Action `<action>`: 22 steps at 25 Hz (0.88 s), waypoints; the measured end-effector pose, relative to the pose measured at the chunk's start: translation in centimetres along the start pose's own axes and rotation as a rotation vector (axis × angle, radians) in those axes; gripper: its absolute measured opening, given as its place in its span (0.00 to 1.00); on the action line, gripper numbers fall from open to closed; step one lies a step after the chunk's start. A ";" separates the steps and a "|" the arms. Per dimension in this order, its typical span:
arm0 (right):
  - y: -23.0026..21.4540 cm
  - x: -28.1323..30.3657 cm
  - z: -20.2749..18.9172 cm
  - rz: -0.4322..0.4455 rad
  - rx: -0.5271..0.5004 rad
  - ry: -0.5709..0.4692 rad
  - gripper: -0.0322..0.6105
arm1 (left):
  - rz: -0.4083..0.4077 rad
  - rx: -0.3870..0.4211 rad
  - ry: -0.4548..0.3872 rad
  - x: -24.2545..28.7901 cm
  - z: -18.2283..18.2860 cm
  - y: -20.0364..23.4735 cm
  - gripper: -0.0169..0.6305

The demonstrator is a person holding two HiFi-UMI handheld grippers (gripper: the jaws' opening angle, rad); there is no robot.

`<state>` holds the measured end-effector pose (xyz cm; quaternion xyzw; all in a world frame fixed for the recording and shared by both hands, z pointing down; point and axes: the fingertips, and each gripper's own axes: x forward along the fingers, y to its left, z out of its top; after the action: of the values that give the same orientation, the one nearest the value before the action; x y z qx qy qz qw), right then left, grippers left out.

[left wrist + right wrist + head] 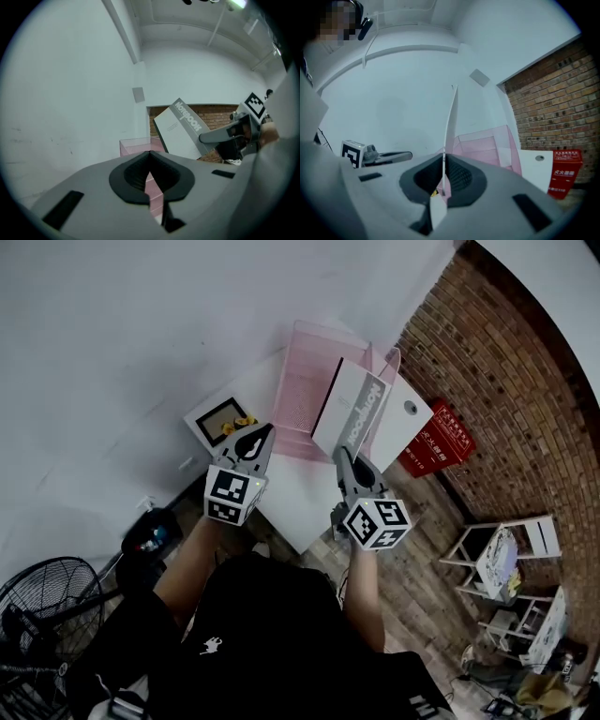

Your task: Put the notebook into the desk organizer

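Head view: at upper centre, the right gripper (342,461) clamps the lower edge of a white-and-grey hardcover notebook (354,409), which is tilted over the right part of a pink mesh desk organizer (298,395) on a white table (298,514). The left gripper (261,439) hovers at the organizer's left, jaws together.

Left gripper view: its jaws meet at lower centre with nothing between them. The notebook slants at centre right above the organizer.

Right gripper view: the jaws pinch the notebook, seen edge-on and rising up the middle, with the organizer behind it at right.
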<state>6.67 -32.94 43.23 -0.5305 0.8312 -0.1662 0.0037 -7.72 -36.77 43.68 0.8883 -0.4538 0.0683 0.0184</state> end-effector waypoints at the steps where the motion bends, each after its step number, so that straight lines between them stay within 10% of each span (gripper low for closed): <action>1: 0.2 0.4 -0.1 0.010 0.012 0.004 0.07 | -0.005 0.002 0.001 0.1 -0.1 0.2 0.03; 22: 0.6 5.4 -2.7 0.223 0.320 0.169 0.09 | 0.061 0.010 0.050 0.3 -1.2 0.9 0.03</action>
<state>3.27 -36.76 46.54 -0.4122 0.8450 -0.3387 0.0365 -8.44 -37.40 44.85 0.8722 -0.4796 0.0932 0.0233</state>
